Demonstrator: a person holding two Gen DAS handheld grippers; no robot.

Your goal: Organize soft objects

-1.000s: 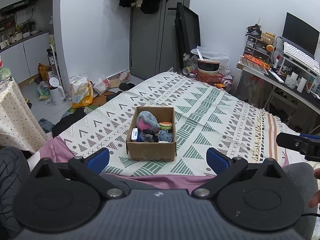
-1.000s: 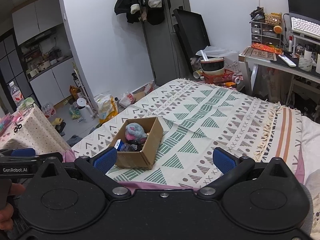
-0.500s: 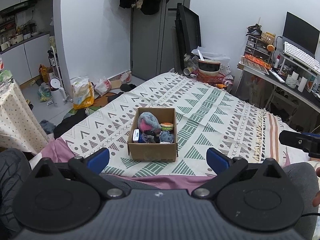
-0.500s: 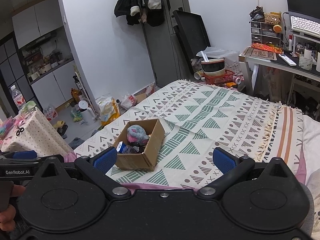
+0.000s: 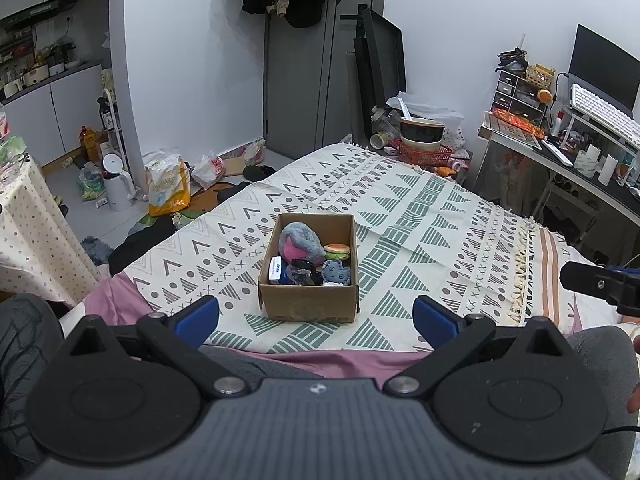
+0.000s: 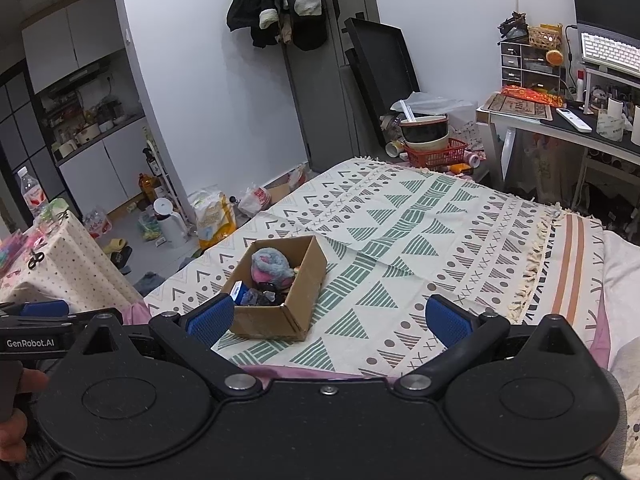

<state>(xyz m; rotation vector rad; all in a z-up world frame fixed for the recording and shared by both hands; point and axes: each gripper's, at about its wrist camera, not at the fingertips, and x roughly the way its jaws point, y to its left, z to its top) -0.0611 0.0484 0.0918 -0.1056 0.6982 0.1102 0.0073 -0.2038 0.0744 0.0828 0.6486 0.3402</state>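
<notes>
- Soft toys sit piled in the cardboard box (image 5: 308,276) on the bed (image 5: 420,232), at 12 o'clock from both tools.
- Left tool (image 5: 316,316) and right tool (image 6: 326,318) are spread apart, gripping nothing.
- Could be pre-unpacking or already sorted, so next move's unclear.

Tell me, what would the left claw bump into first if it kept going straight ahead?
Probably the cardboard box on the patterned blanket. The left claw is open and aimed right at the box's near wall, though depth is hard to judge.
</notes>
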